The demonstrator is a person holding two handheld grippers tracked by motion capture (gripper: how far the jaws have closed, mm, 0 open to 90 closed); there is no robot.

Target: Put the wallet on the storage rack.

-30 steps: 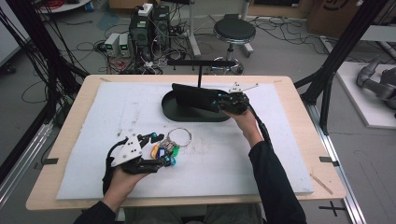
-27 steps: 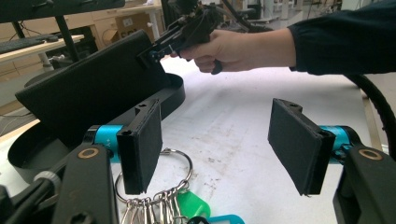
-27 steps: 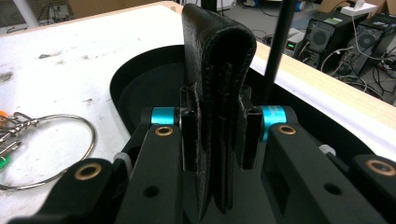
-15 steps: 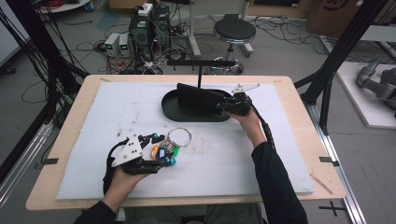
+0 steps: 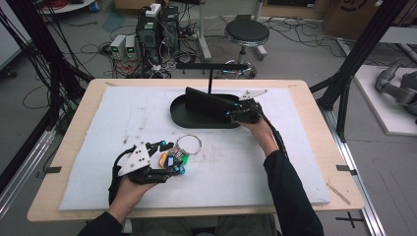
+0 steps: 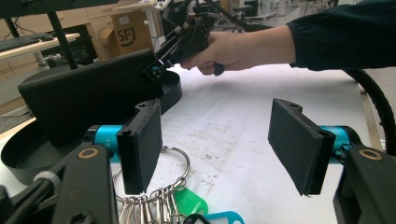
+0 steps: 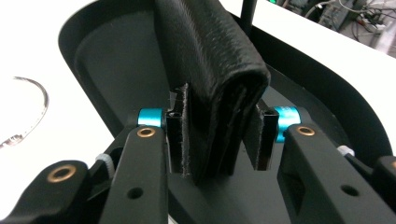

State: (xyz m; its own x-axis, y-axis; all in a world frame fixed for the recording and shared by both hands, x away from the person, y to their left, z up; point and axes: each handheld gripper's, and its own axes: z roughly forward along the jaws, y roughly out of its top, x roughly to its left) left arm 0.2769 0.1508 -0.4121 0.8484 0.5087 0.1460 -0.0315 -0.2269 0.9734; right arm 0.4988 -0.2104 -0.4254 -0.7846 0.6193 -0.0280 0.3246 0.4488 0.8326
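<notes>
My right gripper [image 5: 235, 112] has just been opening around the black wallet [image 7: 210, 79] — it stands on edge between the parted jaws, over the black tray [image 5: 183, 115]. My left gripper [image 6: 219, 140] waits released, the key ring [image 6: 180, 156] just below it on the desk [image 5: 305, 93].

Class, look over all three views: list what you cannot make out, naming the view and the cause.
- Key tags, high view: any writing is too small to read.
- Key ring, left gripper view: partly hidden behind the left tool's pad.
- Black wallet, right gripper view: top cut off by the frame edge; lower part hidden between the right tool's pads.
</notes>
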